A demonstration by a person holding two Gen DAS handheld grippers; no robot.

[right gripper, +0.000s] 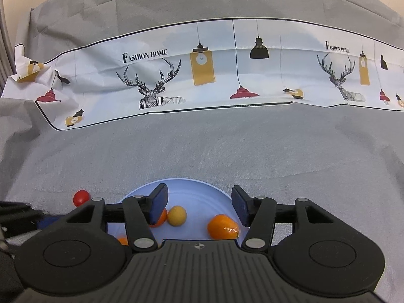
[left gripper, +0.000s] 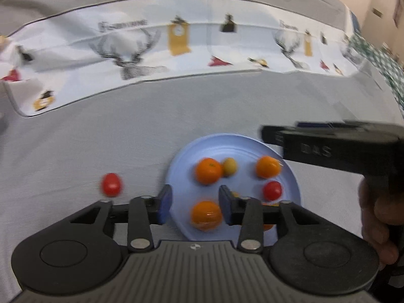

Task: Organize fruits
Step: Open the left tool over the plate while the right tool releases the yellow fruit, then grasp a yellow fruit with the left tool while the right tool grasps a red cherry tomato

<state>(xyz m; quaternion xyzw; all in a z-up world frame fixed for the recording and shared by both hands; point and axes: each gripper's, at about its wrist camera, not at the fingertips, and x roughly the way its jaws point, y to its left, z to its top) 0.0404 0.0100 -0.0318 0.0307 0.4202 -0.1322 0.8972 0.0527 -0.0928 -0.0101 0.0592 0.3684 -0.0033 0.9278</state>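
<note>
Nearest the lens in the left wrist view, the left gripper (left gripper: 194, 202) hangs over the near rim of the blue plate (left gripper: 290, 176), its fingers partly open and empty, an orange (left gripper: 206, 215) lying between them on the plate but not pressed. Over the plate's far side the right gripper (right gripper: 199, 207) has its fingers spread wider, also holding nothing, with another orange (right gripper: 222, 226) and a small yellow fruit (right gripper: 177, 216) resting below. Most fruit already sits on the plate; one red tomato (left gripper: 111, 184) lies alone on the surface, just off the plate's left side (probably the last piece to gather). Round fruit could roll if a finger nudges it, and the two grippers work close enough to collide. Grey cloth (right gripper: 227, 146) covers the surface, with a printed runner (right gripper: 214, 75) along its far edge and a pale wall behind.
</note>
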